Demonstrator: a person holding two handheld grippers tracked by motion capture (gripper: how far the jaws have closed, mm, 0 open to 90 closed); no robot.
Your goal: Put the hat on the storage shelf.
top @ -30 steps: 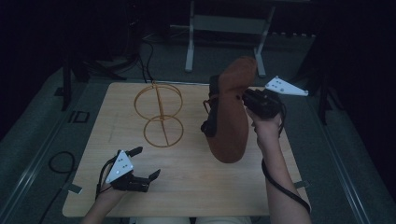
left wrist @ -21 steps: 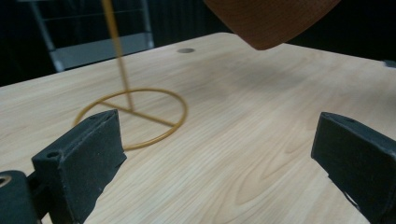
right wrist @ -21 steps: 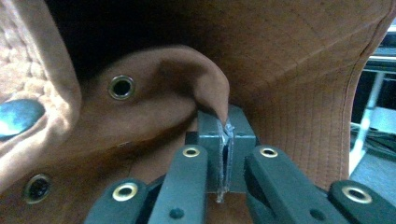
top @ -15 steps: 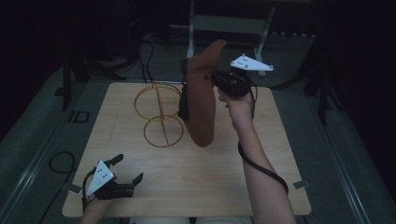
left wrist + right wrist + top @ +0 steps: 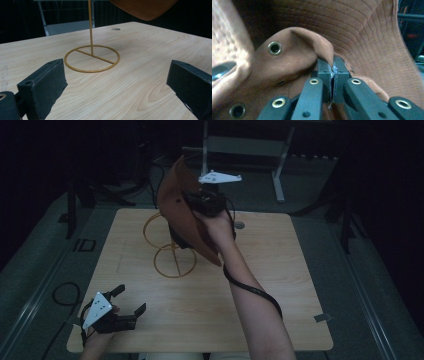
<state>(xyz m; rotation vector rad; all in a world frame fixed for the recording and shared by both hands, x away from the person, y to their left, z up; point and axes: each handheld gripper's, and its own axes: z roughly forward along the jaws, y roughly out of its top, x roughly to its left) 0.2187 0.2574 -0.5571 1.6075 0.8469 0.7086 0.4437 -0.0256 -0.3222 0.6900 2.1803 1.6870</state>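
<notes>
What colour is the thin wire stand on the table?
Golden yellow; the thin wire stand shows best in the left gripper view.

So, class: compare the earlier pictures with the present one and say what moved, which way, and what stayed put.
The right gripper, still shut on the brown hat, carried it left and up, over the gold wire stand. The left gripper, jaws open, drew back toward the near table edge. The stand stayed put.

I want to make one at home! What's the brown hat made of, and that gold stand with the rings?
The brown hat looks like soft suede-like cloth: fuzzy matte surface, rows of stitching on the brim, metal eyelets. The gold stand looks like thin metal wire or rod with a smooth gold-coloured coat; whether painted or plated, I can't tell.
</notes>
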